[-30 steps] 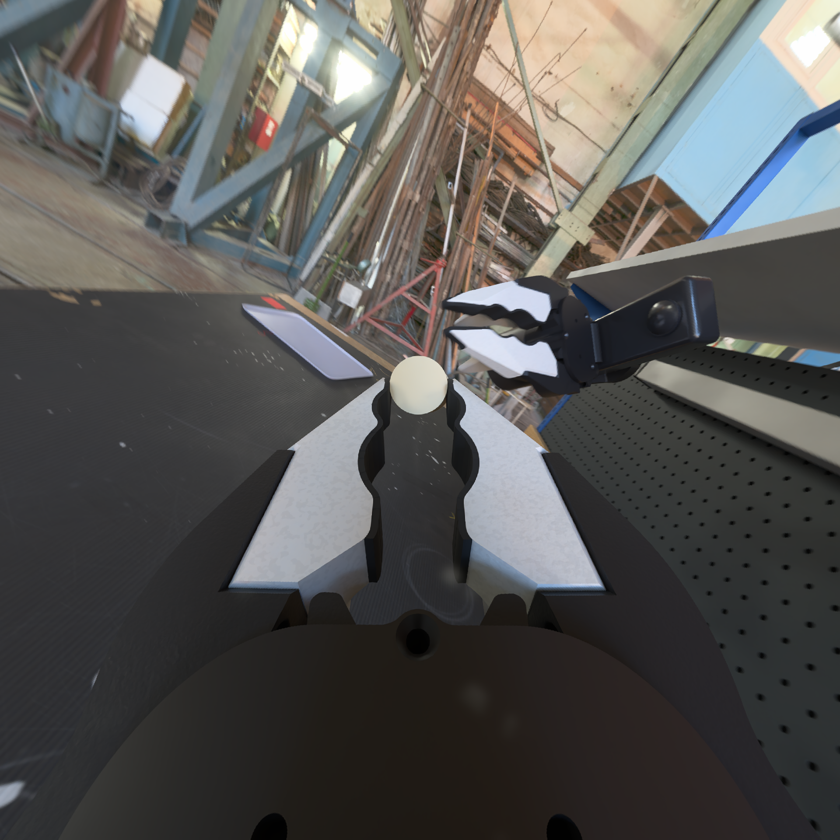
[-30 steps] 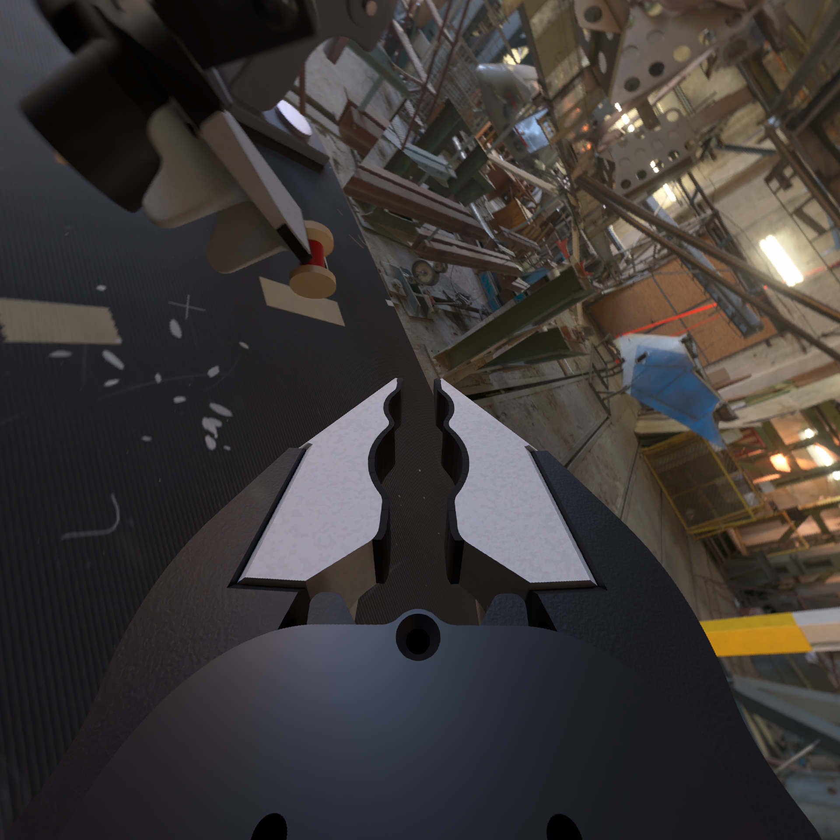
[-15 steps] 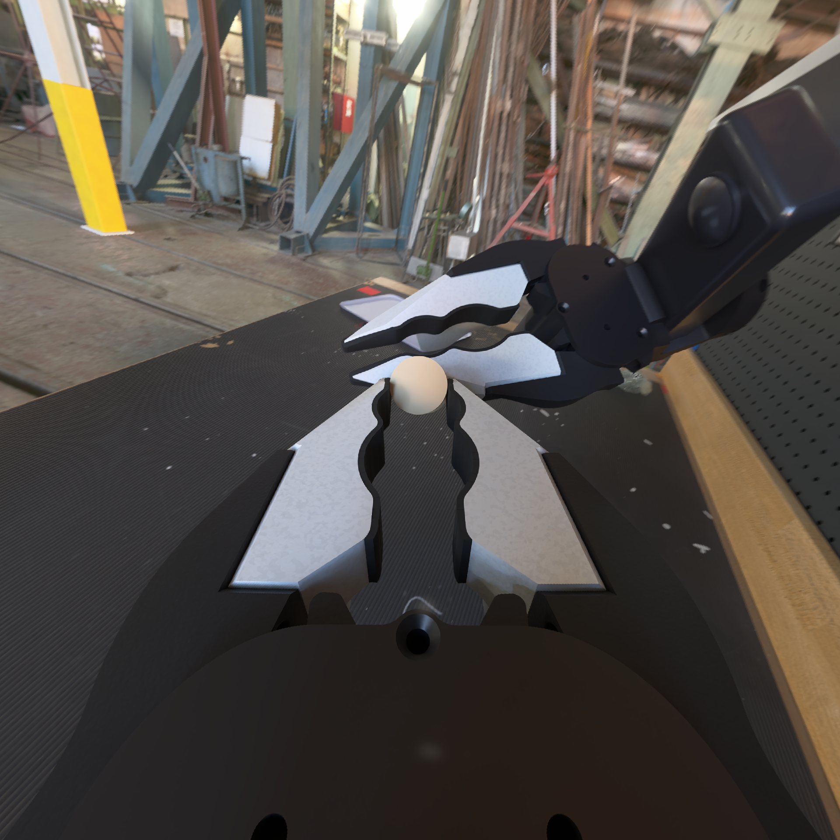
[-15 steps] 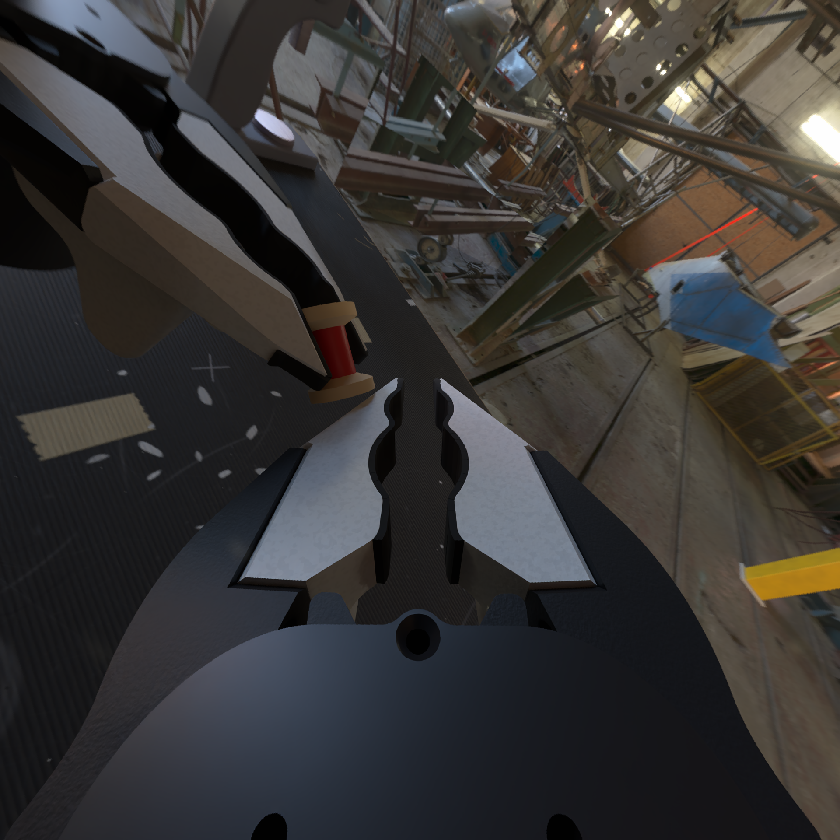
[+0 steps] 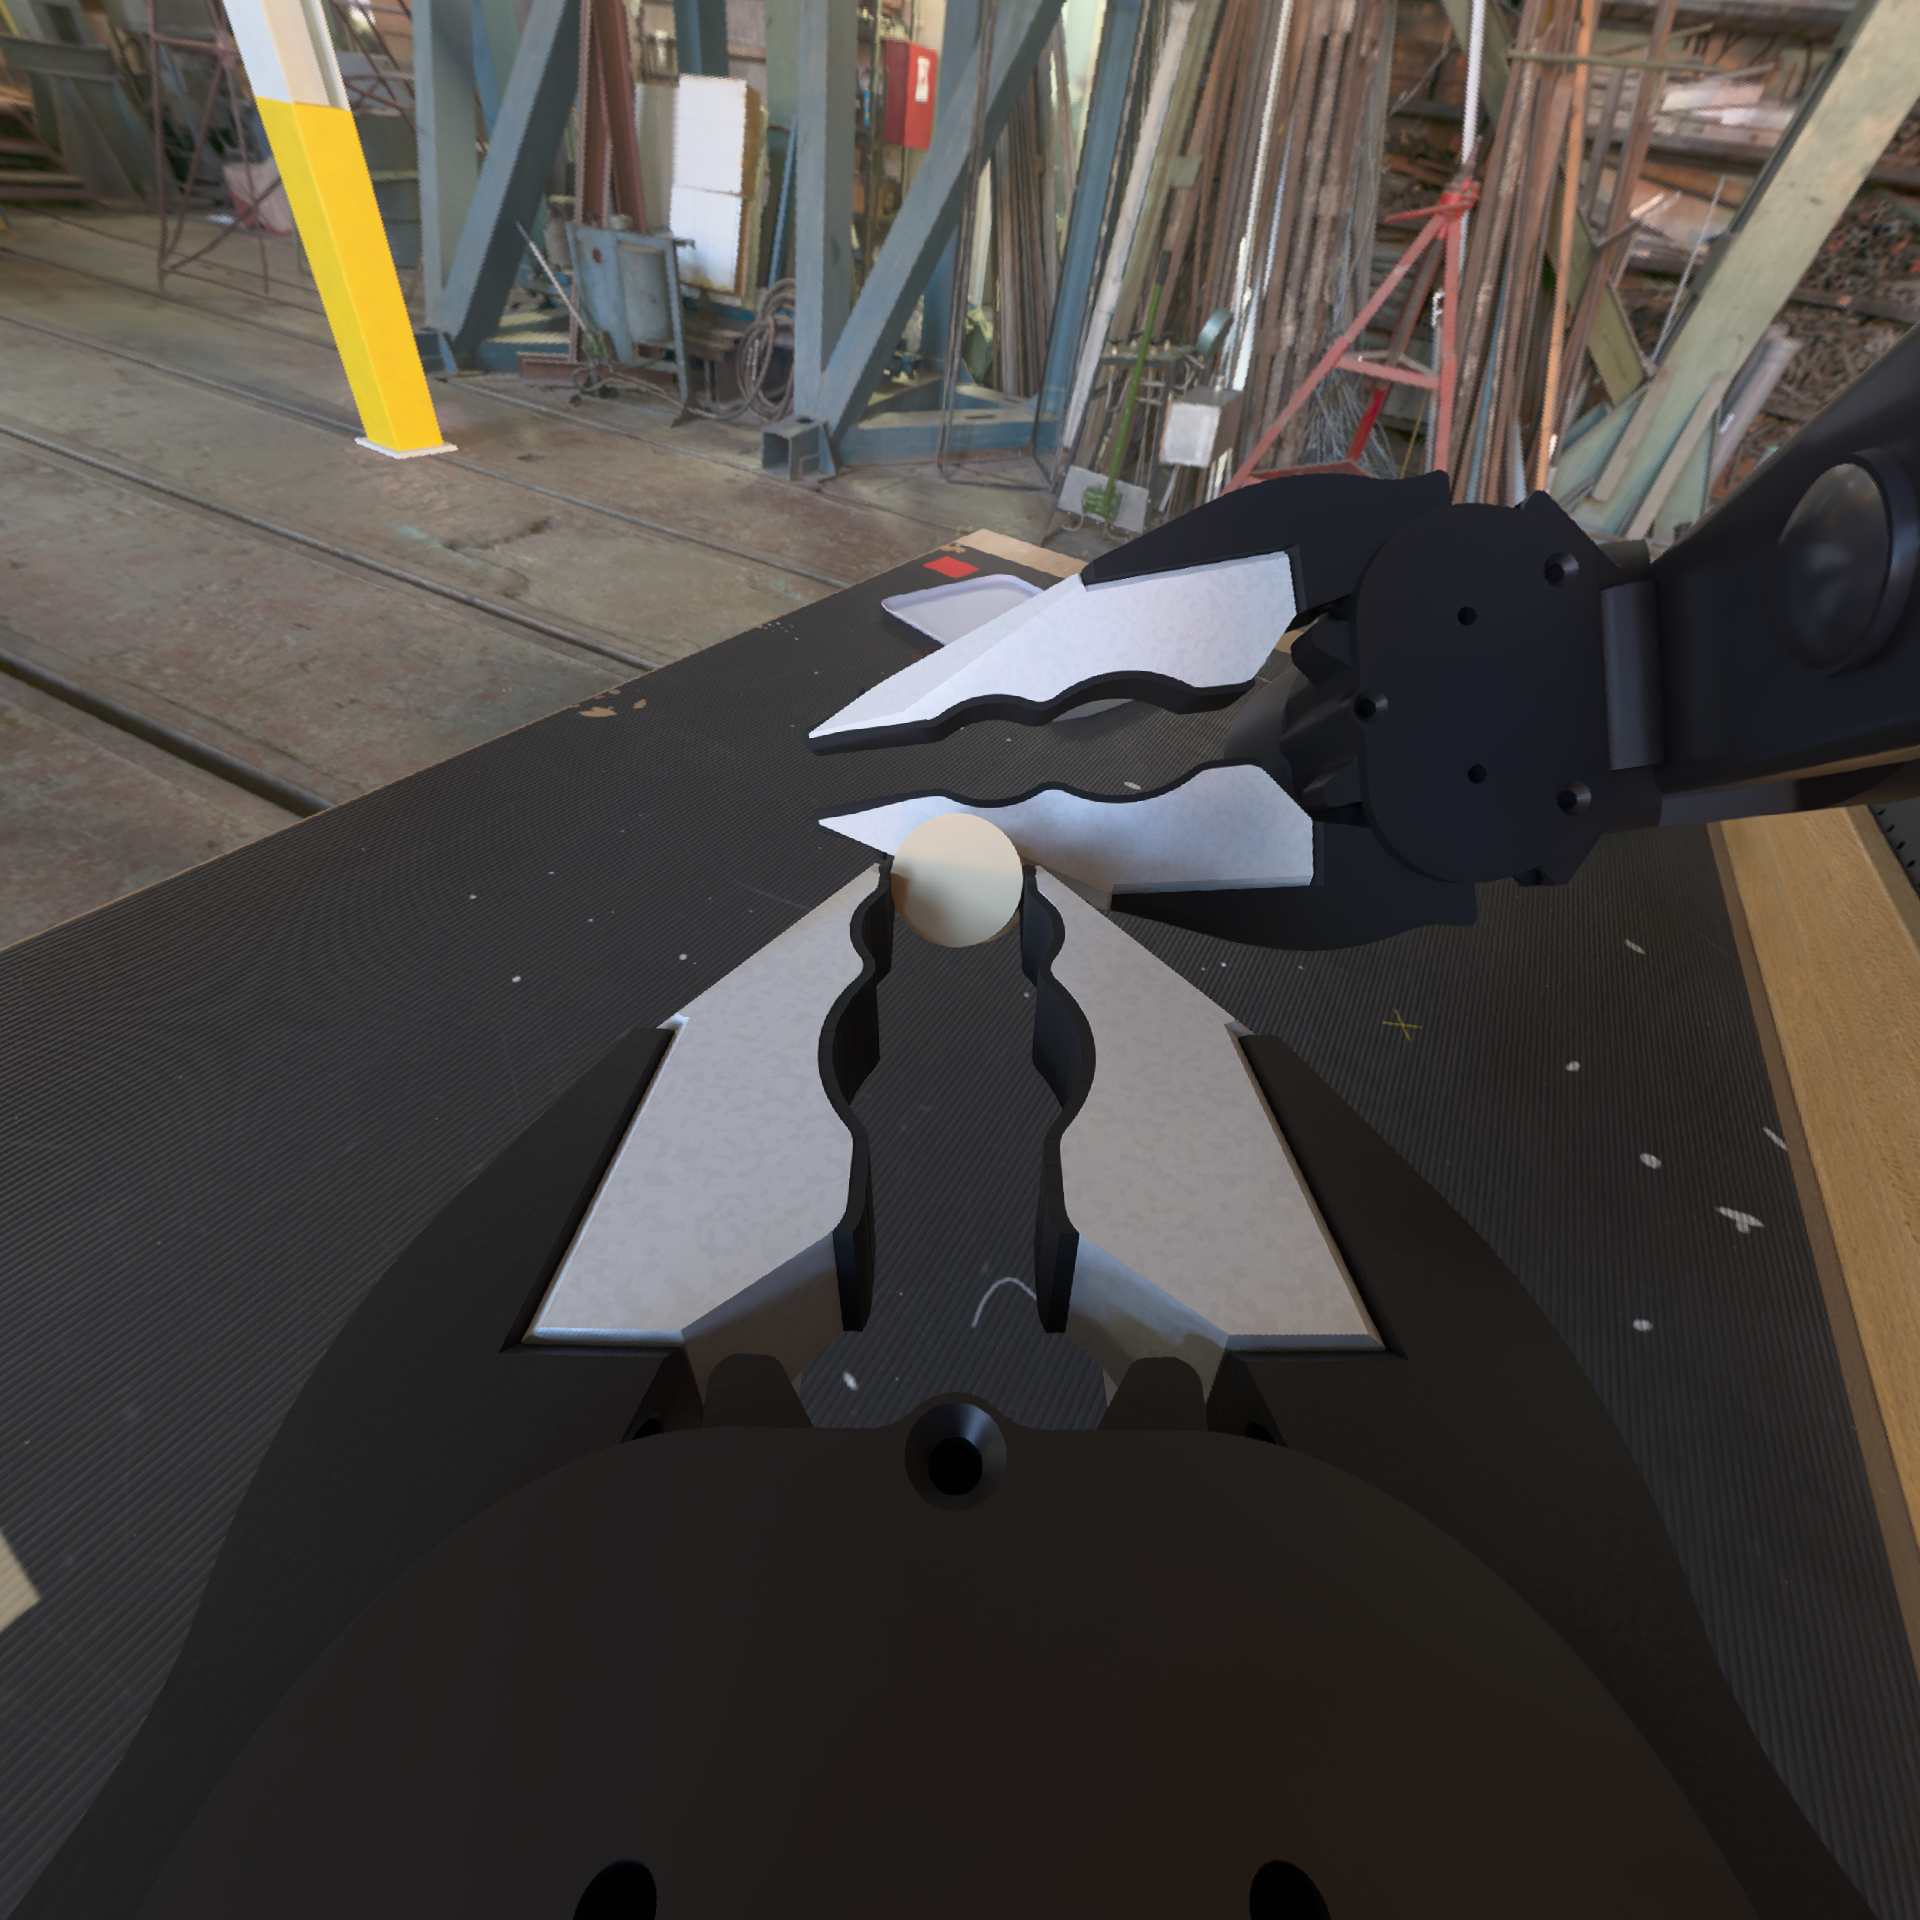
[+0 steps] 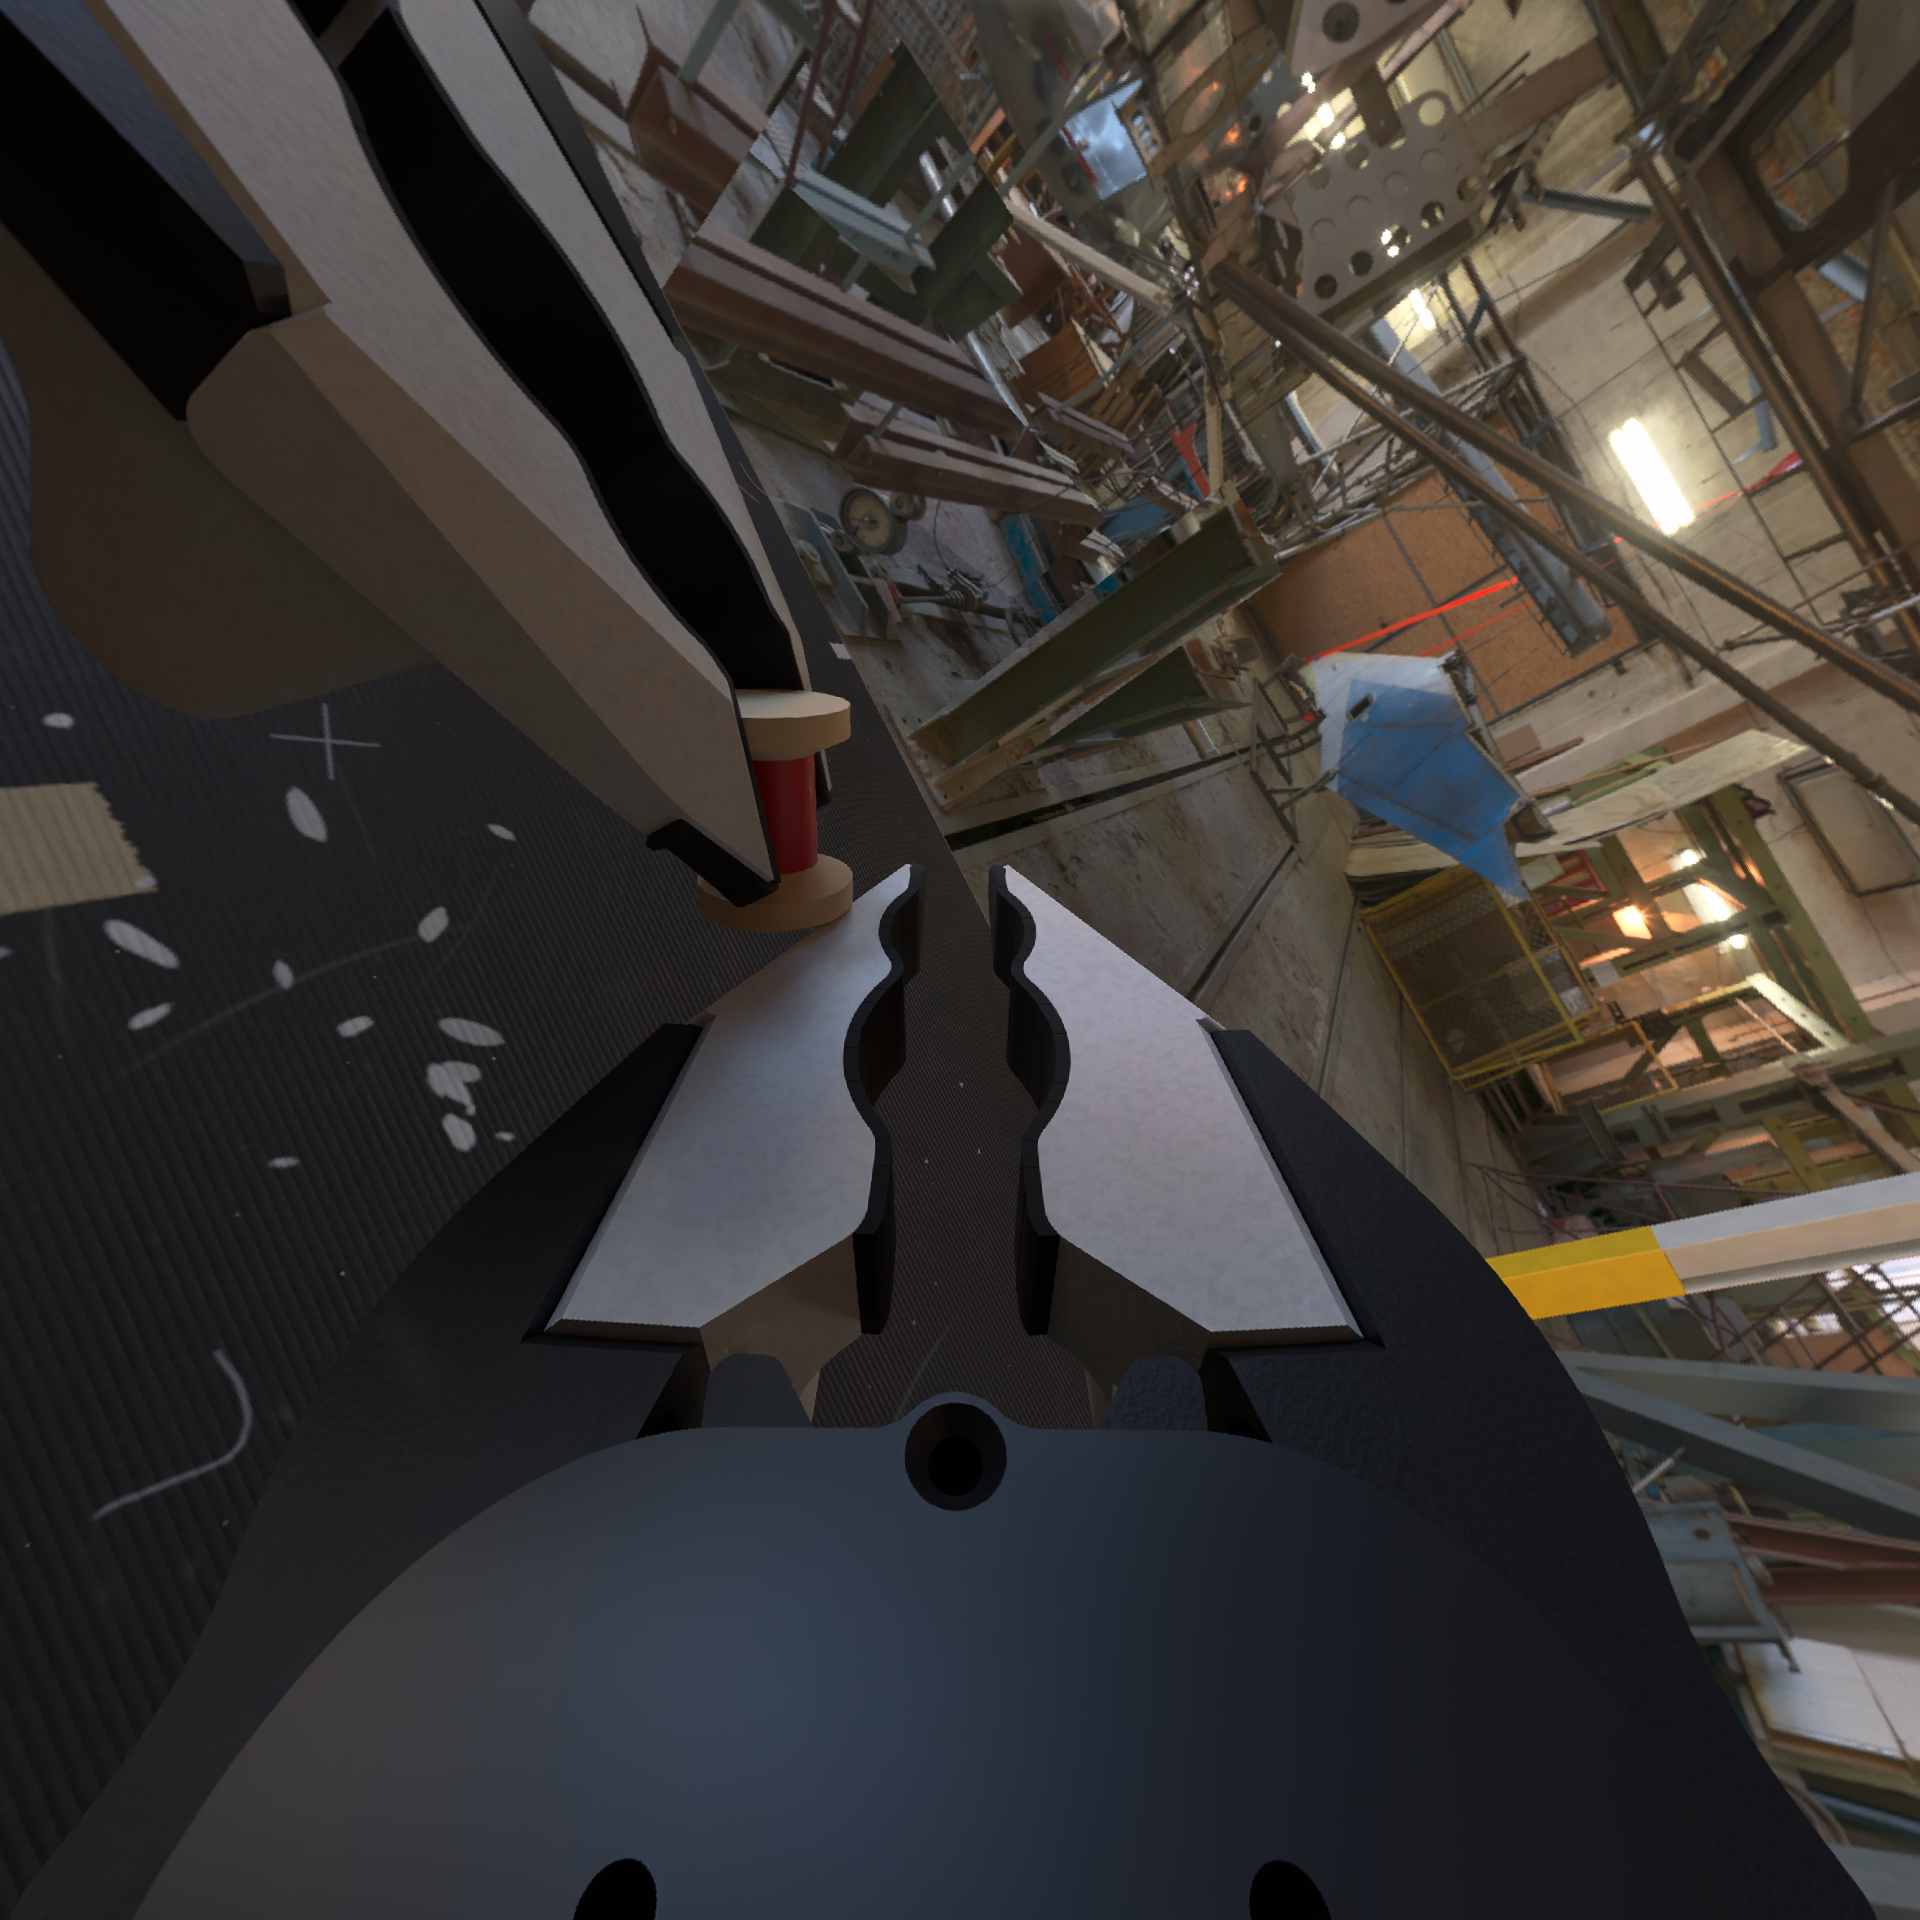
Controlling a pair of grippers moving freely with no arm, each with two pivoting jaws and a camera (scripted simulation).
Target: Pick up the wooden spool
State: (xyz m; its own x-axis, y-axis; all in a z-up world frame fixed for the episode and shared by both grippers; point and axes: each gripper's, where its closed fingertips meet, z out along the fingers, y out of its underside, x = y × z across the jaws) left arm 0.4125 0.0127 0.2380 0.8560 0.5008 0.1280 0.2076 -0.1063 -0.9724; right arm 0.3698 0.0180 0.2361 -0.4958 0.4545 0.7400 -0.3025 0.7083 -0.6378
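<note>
The wooden spool (image 5: 956, 878) shows end-on as a pale round disc between my left gripper's fingertips. My left gripper (image 5: 956, 885) is shut on it, above the black table mat (image 5: 312, 1039). In the right wrist view the spool (image 6: 787, 821) has red thread and two wooden flanges, and the left gripper (image 6: 774, 831) clamps its middle. My right gripper (image 6: 951, 883) is open and empty, its tips just right of the spool's lower flange. In the left wrist view the right gripper (image 5: 826, 781) reaches in from the right, close behind the spool.
A white tray (image 5: 956, 623) lies at the far edge of the table, next to a small red mark (image 5: 948, 567). A wooden strip (image 5: 1829, 1039) runs along the right side. A tan tape patch (image 6: 62, 847) and pale flecks lie on the mat.
The two grippers have come closer together, so the right gripper's tips are now beside the spool. The left gripper has stayed shut on the spool throughout.
</note>
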